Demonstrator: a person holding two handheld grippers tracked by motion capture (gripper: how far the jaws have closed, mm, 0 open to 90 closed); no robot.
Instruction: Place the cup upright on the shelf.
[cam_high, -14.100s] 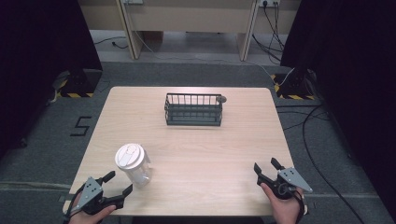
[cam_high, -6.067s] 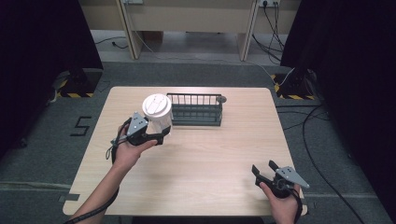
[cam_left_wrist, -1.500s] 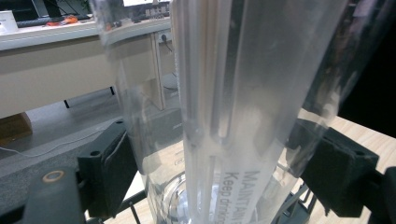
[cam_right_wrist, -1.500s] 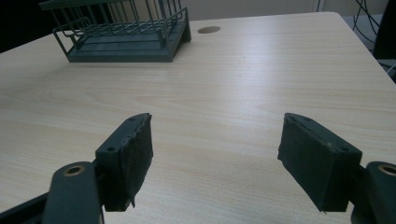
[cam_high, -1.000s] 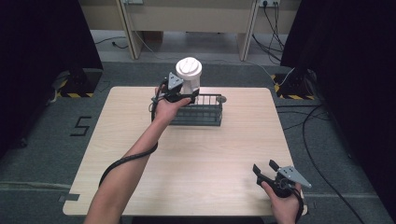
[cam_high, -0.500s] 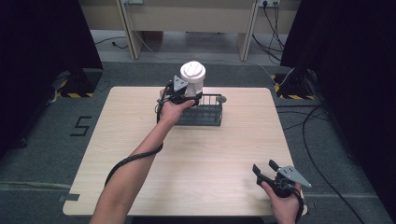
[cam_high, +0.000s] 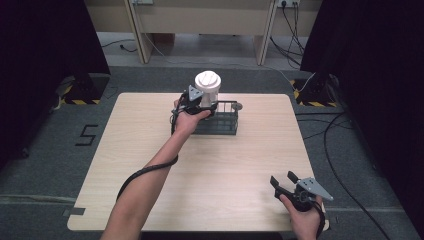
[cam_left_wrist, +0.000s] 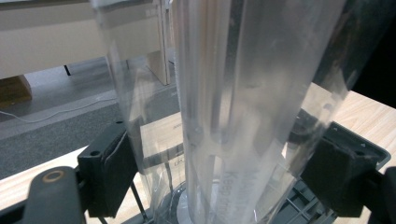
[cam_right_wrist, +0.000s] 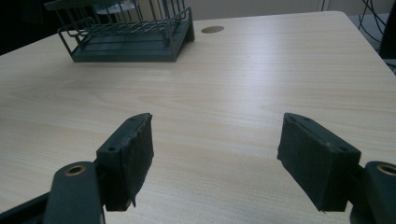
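My left gripper (cam_high: 196, 102) is clamped on the clear plastic cup (cam_high: 206, 90) with the white lid, both pads bearing on its wall in the left gripper view (cam_left_wrist: 219, 154); I hold it upright over the left end of the dark wire basket (cam_high: 220, 120) at the far side of the table (cam_high: 150, 150). My right gripper (cam_high: 295, 187) rests at the near right edge, jaws apart, holding nothing. Risks, as I judge them: the thin wall looks easy to crush, which could pop the lid; the cup base might catch the basket rim if I lower off-centre; letting go while the cup is tilted might tip it against the wires.
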